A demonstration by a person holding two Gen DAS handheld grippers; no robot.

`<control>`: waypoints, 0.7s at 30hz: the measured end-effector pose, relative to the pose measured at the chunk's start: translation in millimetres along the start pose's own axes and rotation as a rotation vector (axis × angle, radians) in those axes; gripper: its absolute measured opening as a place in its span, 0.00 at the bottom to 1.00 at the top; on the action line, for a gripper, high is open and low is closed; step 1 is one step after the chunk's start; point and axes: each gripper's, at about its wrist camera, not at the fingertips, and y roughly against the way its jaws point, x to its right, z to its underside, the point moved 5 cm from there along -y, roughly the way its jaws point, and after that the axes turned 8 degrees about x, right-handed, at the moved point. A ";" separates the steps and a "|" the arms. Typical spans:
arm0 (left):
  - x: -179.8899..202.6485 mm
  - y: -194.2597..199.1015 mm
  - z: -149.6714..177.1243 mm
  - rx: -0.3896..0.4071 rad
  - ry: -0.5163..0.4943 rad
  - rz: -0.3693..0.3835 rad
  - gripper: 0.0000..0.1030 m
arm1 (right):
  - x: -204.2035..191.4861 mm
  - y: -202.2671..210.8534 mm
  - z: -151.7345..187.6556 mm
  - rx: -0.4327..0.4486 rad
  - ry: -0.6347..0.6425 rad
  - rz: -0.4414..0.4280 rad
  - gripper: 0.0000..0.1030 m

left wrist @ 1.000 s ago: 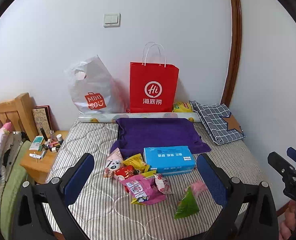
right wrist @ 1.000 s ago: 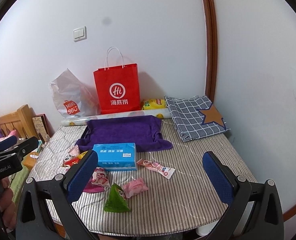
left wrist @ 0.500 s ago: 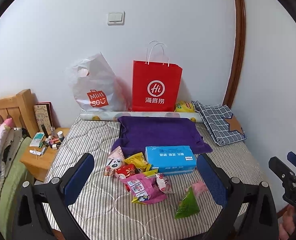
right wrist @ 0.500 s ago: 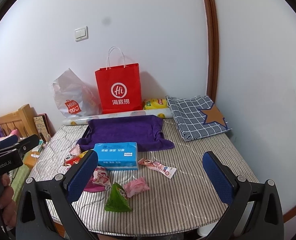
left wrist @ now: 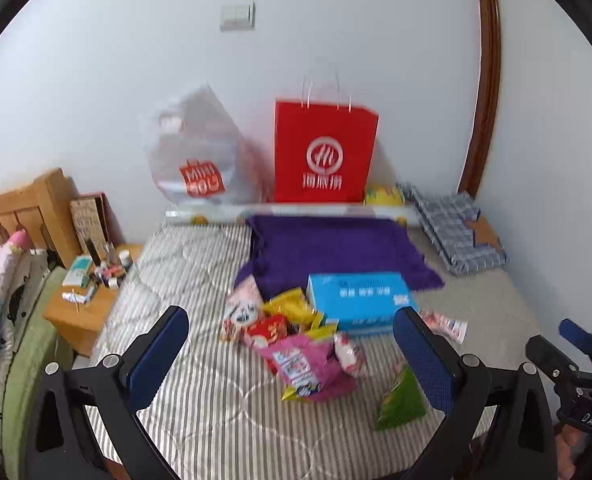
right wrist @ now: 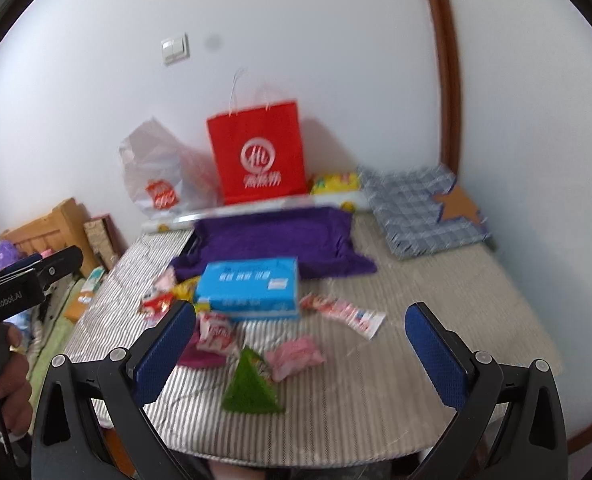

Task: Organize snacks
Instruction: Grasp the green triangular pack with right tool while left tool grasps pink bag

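Several snack packets lie on a striped mattress [left wrist: 199, 412]: a pink bag [left wrist: 306, 368], a red packet [left wrist: 267, 330], a yellow packet [left wrist: 291, 306], a green triangular packet [left wrist: 402, 402] [right wrist: 249, 386], a pink packet [right wrist: 293, 358] and a long red-white packet [right wrist: 344, 312]. A blue box [left wrist: 360, 300] [right wrist: 251, 288] sits behind them. My left gripper [left wrist: 296, 356] is open and empty, held above the near edge. My right gripper [right wrist: 300, 356] is open and empty above the green and pink packets.
A red paper bag [left wrist: 324, 154] and a white plastic bag [left wrist: 197, 156] stand against the wall. A purple cloth [left wrist: 332, 246] and a checked cushion [left wrist: 456, 228] lie at the back. A wooden bedside table [left wrist: 83, 308] with small items stands to the left.
Both grippers have moved forward and down toward the snacks, so the mattress looks closer. The right view has tilted. Nothing on the mattress has moved.
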 end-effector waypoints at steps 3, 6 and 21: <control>-11.8 -11.7 7.9 -0.013 0.009 -0.021 0.99 | -1.8 -14.6 13.6 -0.035 -0.006 0.009 0.99; -24.9 -23.9 18.2 -0.035 0.033 -0.031 0.99 | -10.3 -31.5 33.8 -0.071 0.023 0.004 0.95; -83.6 -82.2 67.5 -0.175 0.169 -0.048 0.99 | -52.4 -97.3 108.7 -0.247 0.136 -0.041 0.79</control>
